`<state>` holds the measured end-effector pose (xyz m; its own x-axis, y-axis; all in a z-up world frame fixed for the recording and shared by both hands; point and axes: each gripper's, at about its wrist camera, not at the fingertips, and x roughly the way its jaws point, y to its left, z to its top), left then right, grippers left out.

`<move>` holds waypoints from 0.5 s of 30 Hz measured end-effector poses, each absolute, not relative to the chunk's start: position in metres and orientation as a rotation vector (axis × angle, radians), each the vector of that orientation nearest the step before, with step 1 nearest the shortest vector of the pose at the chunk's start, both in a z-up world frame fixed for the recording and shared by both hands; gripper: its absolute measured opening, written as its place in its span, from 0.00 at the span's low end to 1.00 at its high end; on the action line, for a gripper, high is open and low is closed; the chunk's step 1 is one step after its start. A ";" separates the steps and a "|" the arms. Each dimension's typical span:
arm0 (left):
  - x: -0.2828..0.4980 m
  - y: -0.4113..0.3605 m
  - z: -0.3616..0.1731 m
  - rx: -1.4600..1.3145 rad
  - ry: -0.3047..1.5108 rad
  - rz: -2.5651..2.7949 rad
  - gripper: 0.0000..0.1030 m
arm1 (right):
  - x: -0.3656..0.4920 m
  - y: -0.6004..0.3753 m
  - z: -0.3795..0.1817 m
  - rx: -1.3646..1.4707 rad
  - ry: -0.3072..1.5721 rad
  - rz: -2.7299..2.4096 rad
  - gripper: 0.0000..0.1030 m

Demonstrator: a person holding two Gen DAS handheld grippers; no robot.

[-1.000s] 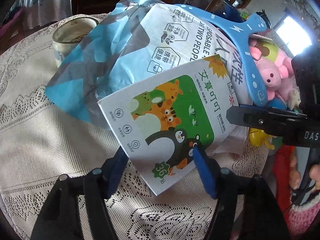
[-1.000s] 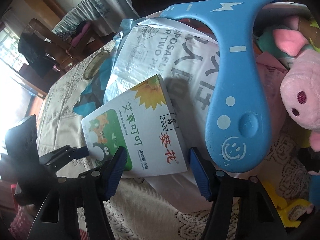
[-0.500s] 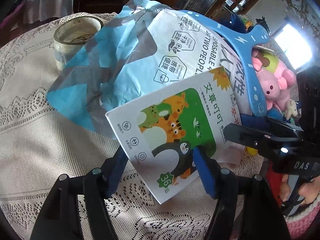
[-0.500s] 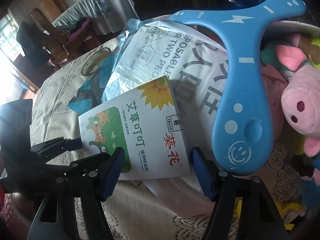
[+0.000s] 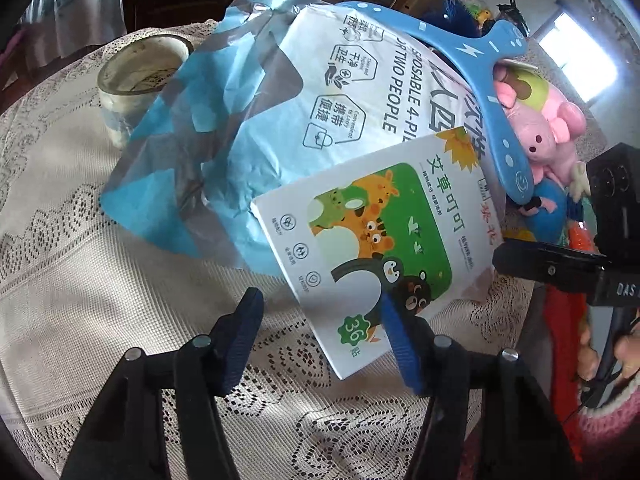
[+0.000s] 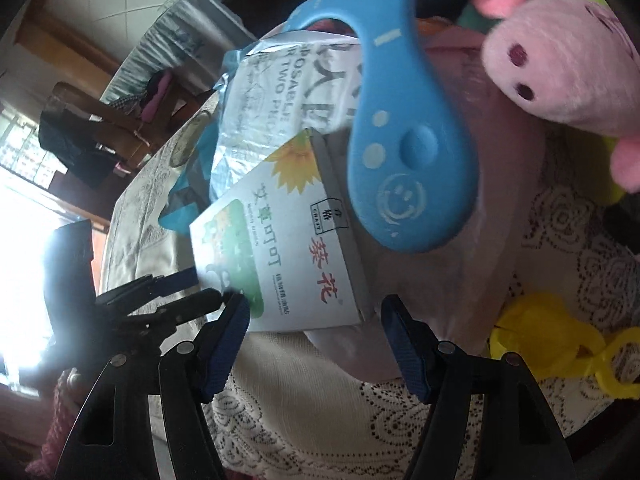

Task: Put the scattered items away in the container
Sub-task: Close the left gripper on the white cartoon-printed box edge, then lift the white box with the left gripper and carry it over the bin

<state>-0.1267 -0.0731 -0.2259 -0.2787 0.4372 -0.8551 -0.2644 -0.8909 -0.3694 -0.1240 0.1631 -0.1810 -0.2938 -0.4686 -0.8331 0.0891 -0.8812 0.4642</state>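
Note:
A white and green cartoon-animal box (image 5: pixel 380 240) leans on a blue and white plastic package (image 5: pixel 248 128) on the lace tablecloth. My left gripper (image 5: pixel 320 336) is open; its right finger (image 5: pixel 396 340) overlaps the box's lower edge and its left finger stands clear over the cloth. My right gripper (image 6: pixel 316 340) is open just below the same box (image 6: pixel 288 248), with nothing between its fingers. A blue boomerang (image 6: pixel 404 160) lies across the package beside a pink pig plush (image 6: pixel 560 60). No container can be made out.
A round cloudy jar (image 5: pixel 140 76) stands at the back left of the table. A yellow plastic toy (image 6: pixel 552 340) lies on the cloth to the right. More toys crowd around the plush (image 5: pixel 536 136). A hand (image 5: pixel 624 352) holds the right gripper (image 5: pixel 560 268).
The right gripper has moved in closer to the box and boomerang, and its view is now blurred. In the left view the box has slid right, so the left finger no longer overlaps it.

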 end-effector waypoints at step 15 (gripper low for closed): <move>-0.118 -0.058 -0.222 -1.478 -0.253 2.216 0.55 | -0.129 0.160 -0.181 1.579 -0.481 -2.243 0.55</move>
<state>-0.1180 -0.0585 -0.2219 -0.3157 0.4712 -0.8236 -0.2737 -0.8763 -0.3965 -0.1291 0.1597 -0.1805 -0.3139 -0.4709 -0.8244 0.0917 -0.8793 0.4674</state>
